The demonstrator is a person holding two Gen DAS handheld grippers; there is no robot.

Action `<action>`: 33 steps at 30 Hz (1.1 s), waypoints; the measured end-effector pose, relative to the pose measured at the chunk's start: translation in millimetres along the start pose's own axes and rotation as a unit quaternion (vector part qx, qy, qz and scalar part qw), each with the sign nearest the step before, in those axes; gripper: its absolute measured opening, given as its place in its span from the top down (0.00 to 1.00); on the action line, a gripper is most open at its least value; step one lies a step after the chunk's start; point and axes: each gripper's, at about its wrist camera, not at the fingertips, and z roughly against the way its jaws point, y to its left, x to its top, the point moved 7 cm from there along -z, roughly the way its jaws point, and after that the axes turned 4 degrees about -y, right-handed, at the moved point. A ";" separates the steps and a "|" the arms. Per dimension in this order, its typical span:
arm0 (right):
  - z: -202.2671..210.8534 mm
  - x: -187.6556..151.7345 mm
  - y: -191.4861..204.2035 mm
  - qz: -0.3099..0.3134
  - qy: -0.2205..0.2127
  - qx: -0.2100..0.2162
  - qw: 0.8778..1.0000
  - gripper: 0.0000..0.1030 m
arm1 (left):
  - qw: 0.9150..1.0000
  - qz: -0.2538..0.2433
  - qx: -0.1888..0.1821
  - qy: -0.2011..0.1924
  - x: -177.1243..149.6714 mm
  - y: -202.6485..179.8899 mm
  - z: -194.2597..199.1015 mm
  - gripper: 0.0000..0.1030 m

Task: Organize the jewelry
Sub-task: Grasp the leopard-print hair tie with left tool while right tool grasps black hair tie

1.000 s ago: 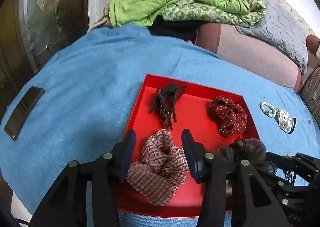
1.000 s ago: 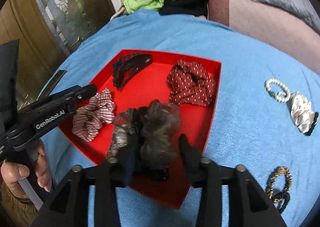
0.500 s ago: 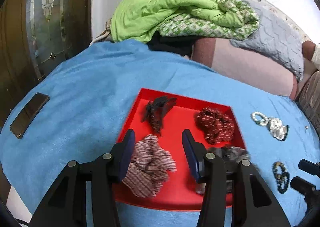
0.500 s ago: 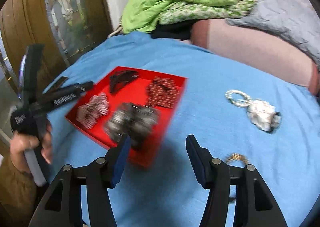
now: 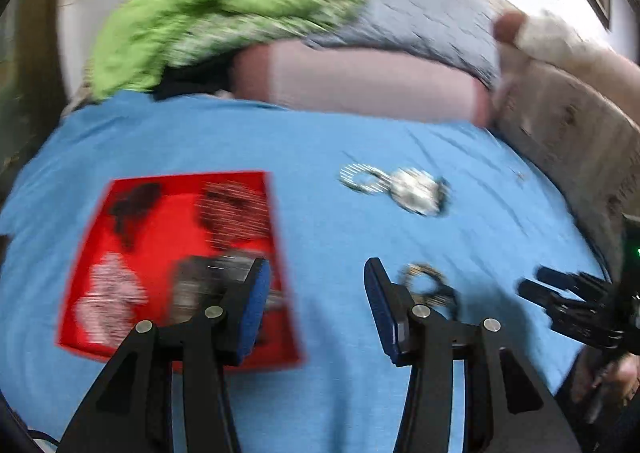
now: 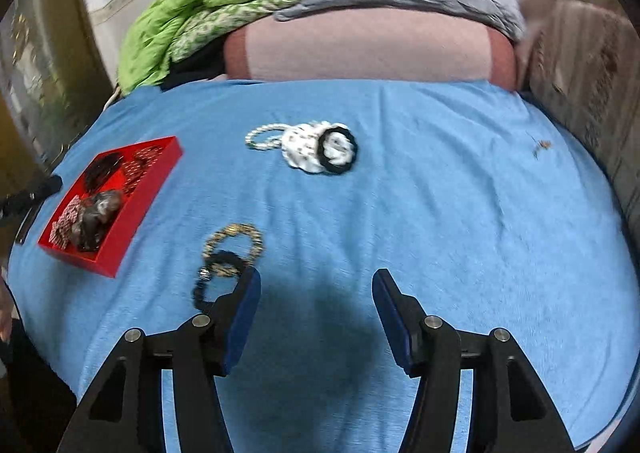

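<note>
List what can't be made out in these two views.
- Left wrist view: motion blur smears the items in the red tray; what kinds they are is unreadable.
- Left wrist view: the left gripper's finger covers part of the gold and black bands.
- Right wrist view: the picture's left edge cuts off the left gripper.

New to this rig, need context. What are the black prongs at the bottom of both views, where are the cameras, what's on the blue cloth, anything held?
There is no robot here: a person carries a handheld two-finger tool in each hand. Each picture comes from a fisheye camera on one tool, looking forward along its fingers, so the prongs are the left tool and the right tool. Both are open and hold nothing.

On the blue cloth sits a red tray holding several hair ties and a dark clip. Outside the tray lie a pearl bracelet beside a white scrunchie with a black band, and a gold-and-black chain bracelet near the right tool. The left view is motion-blurred.
</note>
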 end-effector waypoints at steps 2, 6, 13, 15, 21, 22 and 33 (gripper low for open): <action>-3.0 -5.1 -5.4 -0.013 0.003 0.007 1.000 0.39 | 0.999 -0.015 -0.026 0.023 -4.9 -25.3 -15.2 0.54; -9.2 -13.1 -2.7 -0.034 0.011 0.038 0.999 0.39 | 0.995 -0.030 -0.059 0.073 -16.2 -56.5 -58.2 0.54; -33.5 -24.3 37.5 -0.008 0.031 0.098 0.995 0.40 | 0.988 -0.004 -0.099 0.121 -17.8 -69.3 -110.0 0.61; -41.3 -25.6 44.5 -0.008 0.035 0.104 0.994 0.47 | 0.986 -0.012 -0.101 0.130 -19.6 -72.8 -120.3 0.61; -57.2 -31.2 56.6 0.004 0.049 0.106 0.993 0.76 | 0.982 -0.053 -0.094 0.152 -32.4 -84.9 -141.8 0.63; -57.4 -31.6 57.2 0.005 0.048 0.106 0.993 0.78 | 0.983 -0.060 -0.090 0.148 -32.8 -87.3 -143.0 0.63; -39.4 -30.3 35.0 -0.027 0.044 0.088 0.995 0.99 | 0.987 -0.047 -0.083 0.126 -25.0 -79.2 -122.9 0.89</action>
